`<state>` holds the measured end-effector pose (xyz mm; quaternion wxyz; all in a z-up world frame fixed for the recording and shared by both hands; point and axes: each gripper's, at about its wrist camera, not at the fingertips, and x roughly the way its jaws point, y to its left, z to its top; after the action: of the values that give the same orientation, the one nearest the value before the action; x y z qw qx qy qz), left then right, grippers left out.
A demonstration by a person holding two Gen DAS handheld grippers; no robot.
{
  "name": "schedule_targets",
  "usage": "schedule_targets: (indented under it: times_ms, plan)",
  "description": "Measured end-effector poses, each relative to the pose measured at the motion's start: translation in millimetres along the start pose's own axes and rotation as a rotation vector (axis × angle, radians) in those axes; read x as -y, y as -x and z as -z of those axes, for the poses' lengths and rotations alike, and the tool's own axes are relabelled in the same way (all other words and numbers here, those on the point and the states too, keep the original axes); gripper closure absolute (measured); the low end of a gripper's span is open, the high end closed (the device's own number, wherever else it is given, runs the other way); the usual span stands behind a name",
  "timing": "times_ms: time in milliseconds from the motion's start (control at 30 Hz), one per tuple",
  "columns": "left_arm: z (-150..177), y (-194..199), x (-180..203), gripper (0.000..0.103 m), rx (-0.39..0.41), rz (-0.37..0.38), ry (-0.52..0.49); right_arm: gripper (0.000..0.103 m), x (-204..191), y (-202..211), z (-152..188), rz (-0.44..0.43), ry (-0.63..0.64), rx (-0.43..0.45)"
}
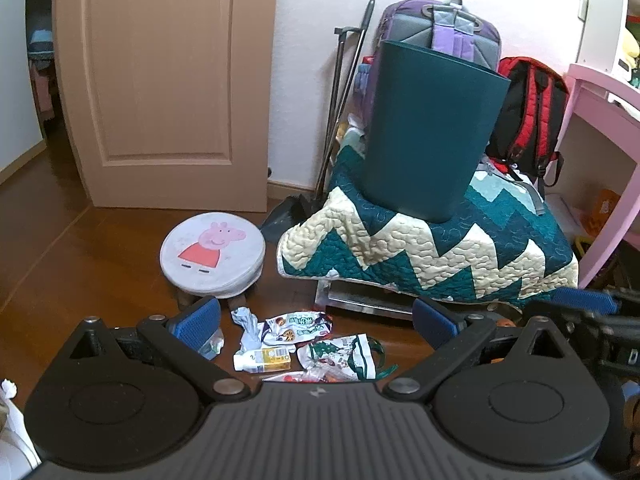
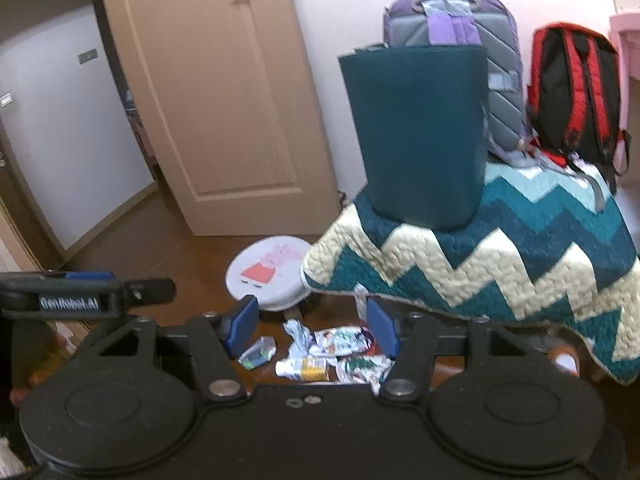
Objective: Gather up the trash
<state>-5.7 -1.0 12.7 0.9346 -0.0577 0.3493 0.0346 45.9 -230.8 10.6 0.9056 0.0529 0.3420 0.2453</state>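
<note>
The left gripper [image 1: 316, 320] has its jaws wide and empty above the trash pile [image 1: 304, 348] at lower centre on the floor [image 1: 80, 248]. The right gripper [image 2: 314, 330] is likewise wide and empty. The wrappers look light, crinkly and slippery: pinch at a bunched fold; the small carton [image 1: 264, 361] looks stiffer: grip across its flat sides.

A dark teal bin [image 1: 432, 132] stands on a quilt [image 1: 436, 248] zigzagged in teal, cream and pale blue, beside a purple-and-grey backpack [image 1: 448, 28], a red-and-black backpack [image 1: 528, 116], a white stool [image 1: 212, 248] bearing a pink cartoon pig, and a tan door [image 1: 160, 80].
</note>
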Motion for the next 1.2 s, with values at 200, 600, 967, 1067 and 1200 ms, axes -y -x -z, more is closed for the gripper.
schedule_targets:
  times_ms: [200, 600, 967, 1067, 1200]
  plan:
    - [-0.7, 0.9, 3.9, 0.0, 0.001, 0.013, -0.01, 0.043, -11.7, -8.0, -6.6, -0.024, 0.034, 0.007]
    - [-0.5, 1.9, 4.0, 0.0, 0.004, 0.035, -0.024, 0.043, -13.2, -11.8, -1.5, -0.03, 0.026, -0.008]
    - [2.0, 1.5, 6.5, 0.0, 0.005, 0.044, -0.034, 0.043, -13.0, -13.2, -1.4, -0.036, 0.027, -0.013]
    - [1.7, 2.0, 6.6, 0.0, 0.01, 0.044, -0.037, 0.043, -14.0, -11.6, -0.9, -0.035, 0.032, -0.006]
    - [3.1, 4.3, 8.3, 0.0, 0.022, 0.041, -0.042, 0.043, -14.8, -10.5, -0.5, -0.033, 0.032, 0.0]
